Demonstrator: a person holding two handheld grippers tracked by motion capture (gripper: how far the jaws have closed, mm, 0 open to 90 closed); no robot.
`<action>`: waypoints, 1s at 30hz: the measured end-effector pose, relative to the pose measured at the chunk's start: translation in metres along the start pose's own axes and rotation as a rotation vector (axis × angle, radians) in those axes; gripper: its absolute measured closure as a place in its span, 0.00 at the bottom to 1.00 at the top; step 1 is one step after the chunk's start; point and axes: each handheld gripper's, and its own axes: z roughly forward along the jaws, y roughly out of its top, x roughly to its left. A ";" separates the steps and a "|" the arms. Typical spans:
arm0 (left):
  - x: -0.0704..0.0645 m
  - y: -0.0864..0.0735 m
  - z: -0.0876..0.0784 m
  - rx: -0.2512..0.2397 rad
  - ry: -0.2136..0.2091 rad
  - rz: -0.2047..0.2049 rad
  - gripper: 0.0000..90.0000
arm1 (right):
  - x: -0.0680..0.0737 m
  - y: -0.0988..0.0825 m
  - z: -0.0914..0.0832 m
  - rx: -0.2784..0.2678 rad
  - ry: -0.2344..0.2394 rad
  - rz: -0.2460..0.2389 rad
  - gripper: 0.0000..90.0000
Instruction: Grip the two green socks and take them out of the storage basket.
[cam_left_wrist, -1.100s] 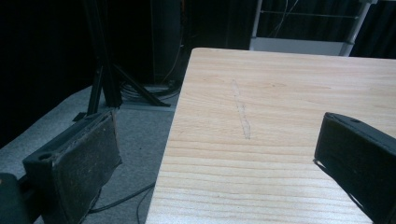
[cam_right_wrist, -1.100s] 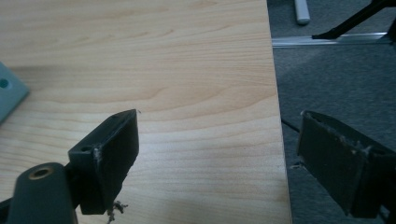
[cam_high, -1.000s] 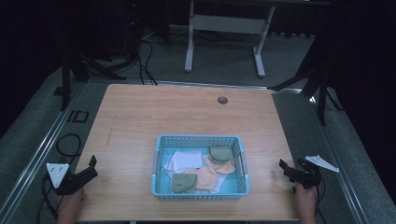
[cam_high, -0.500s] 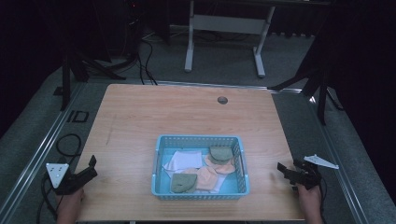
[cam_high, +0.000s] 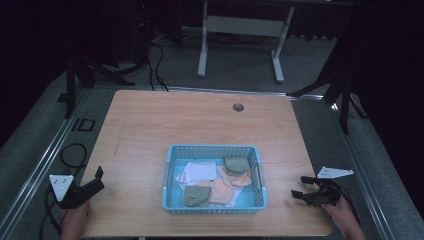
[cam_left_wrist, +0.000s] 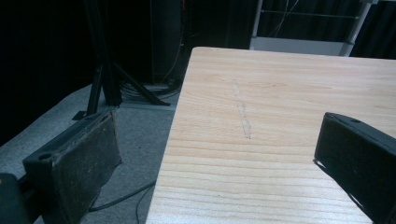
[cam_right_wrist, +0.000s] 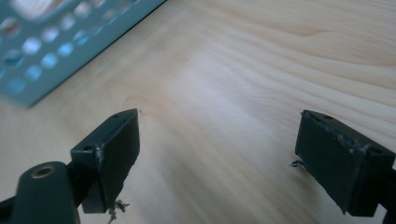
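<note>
Cloth pieces (cam_high: 215, 182) in blue basket (cam_high: 214, 207): soft, light, limp; pinch bunched fold near top. Right tool (cam_high: 300, 189) and left tool (cam_high: 98, 178) flank basket, both released, empty.

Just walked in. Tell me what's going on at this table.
A person sits at a wooden table with a two-jaw gripper in each hand. The left gripper sits at the table's near left corner and the right gripper near the right edge, both with jaws open and holding nothing. Between them stands a blue basket holding small folded cloths in green, orange and white. Neither gripper touches the basket; the right one points toward it.
</note>
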 end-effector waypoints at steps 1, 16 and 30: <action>0.000 0.000 0.000 0.001 0.000 0.000 0.01 | 0.002 0.001 0.002 0.029 0.012 -0.033 0.15; 0.000 0.000 0.000 0.000 -0.002 -0.004 0.01 | 0.039 0.045 -0.002 0.188 0.065 -0.288 0.15; 0.000 0.000 0.000 -0.002 -0.005 -0.005 0.01 | 0.079 0.108 0.005 0.277 0.174 -0.390 0.16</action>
